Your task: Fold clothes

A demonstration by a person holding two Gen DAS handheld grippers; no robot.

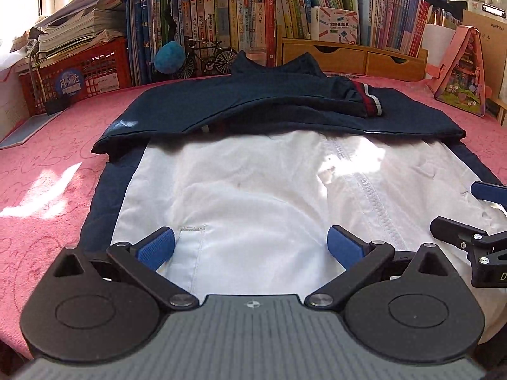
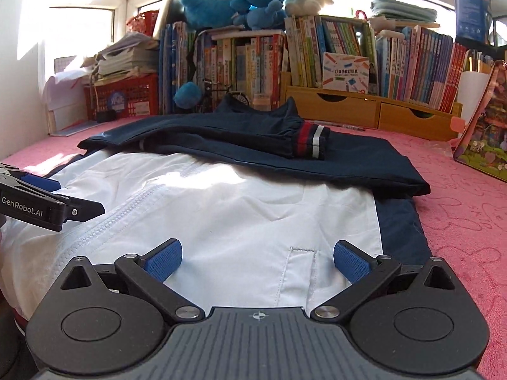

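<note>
Jacket [image 1: 253, 190]: hem end under both our grippers, zip running away from us; left gripper [image 1: 250, 247] and right gripper [image 2: 256, 261] equally near, jaws wide, holding nothing.

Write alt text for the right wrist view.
The open right gripper hovers over the white zipped front of a navy-and-white jacket spread on a pink textured cloth, its navy sleeves folded across the top. The left gripper enters at the left edge; a crowded row of books stands behind.
</note>
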